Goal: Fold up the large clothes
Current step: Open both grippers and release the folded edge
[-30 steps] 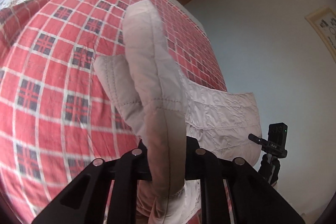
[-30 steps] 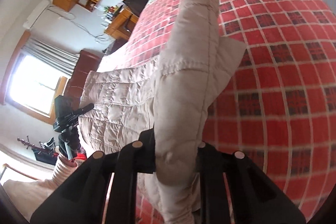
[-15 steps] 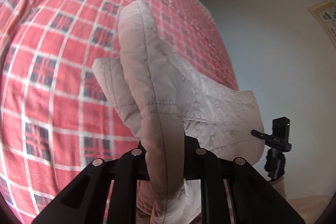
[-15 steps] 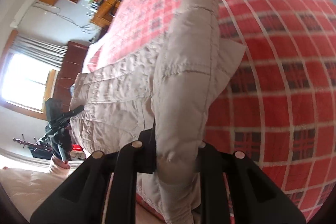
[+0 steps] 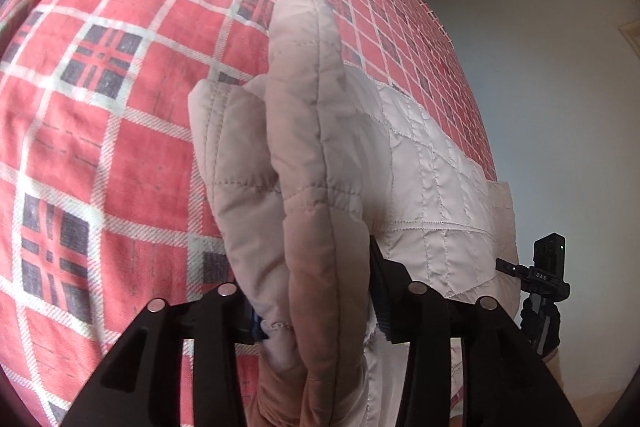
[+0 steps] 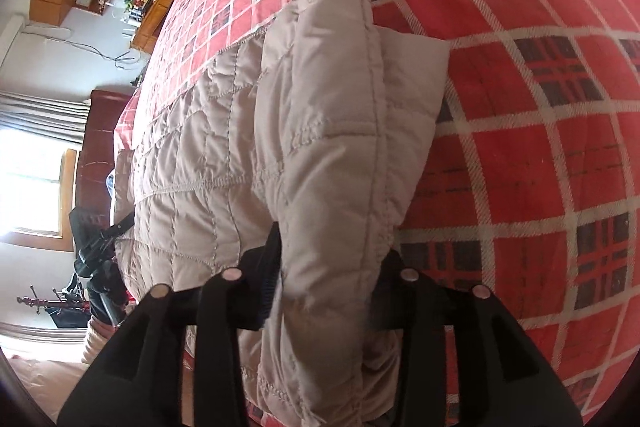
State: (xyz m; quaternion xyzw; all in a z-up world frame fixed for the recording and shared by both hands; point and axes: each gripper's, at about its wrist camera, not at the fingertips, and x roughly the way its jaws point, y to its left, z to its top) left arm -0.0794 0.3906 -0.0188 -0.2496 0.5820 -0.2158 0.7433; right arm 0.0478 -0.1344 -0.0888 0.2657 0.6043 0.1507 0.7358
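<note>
We are in the carrying part of a fold: both grippers hold one edge of the quilted jacket up over the red plaid bedspread, and the rest of the garment lies on the bed between them, seen as a flat padded panel to the right in the left wrist view and to the left in the right wrist view. The left gripper has its fingers closed narrow on a thick, doubled-up bunch of padding that stands up in front of the lens; the right gripper is clamped the same way on its own bunch. We judge the next move to be bringing this held edge across and down onto the lying part, which calls for both hands travelling level and together so the edge lands straight, then releasing only once the padding rests flat. Both grippers point forward and slightly down toward the bed, roughly parallel, each just visible to the other at the frame edge, the right gripper in the left view and probably the left in the right view, though it is small and dark there.
</note>
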